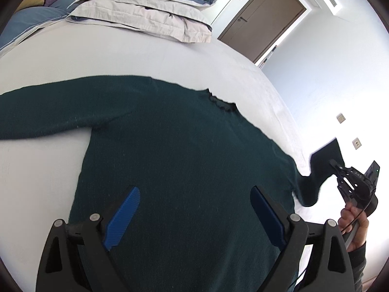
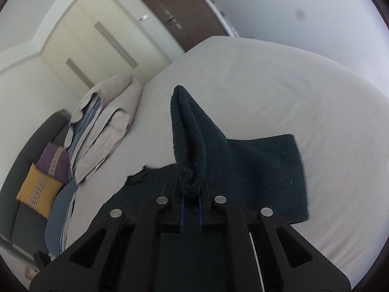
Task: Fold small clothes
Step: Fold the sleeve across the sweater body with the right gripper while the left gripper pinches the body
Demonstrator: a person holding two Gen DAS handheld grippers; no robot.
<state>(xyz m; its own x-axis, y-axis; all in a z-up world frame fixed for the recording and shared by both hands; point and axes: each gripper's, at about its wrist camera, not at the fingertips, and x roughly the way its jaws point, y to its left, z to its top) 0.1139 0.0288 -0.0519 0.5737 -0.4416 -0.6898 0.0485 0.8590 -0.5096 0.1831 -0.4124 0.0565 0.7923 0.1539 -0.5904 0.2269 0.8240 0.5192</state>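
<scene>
I am looking down on a dark green sweater (image 1: 170, 150) lying flat on a white bed (image 1: 121, 56), its body running away from me toward the neckline (image 1: 220, 102) and its two sleeves reaching out to either side. My left gripper (image 1: 194, 216) is hovering over the lower body of the sweater with its blue pads (image 1: 124, 219) standing wide apart and nothing between them. My right gripper (image 2: 190, 192) is off to the right side, its jaws pressed together on the end of the right sleeve (image 2: 194, 141), which is lifting clear of the mattress and bunching above the fingers while the rest of the sleeve drapes back down to the sheet. In my judgement the sleeve's long axis is running from the right gripper inward to the shoulder, so the fold depends on carrying the cuff leftward across the body, toward the waiting left gripper. Folded bedding (image 1: 145, 17) is sitting well apart at the head of the bed.
</scene>
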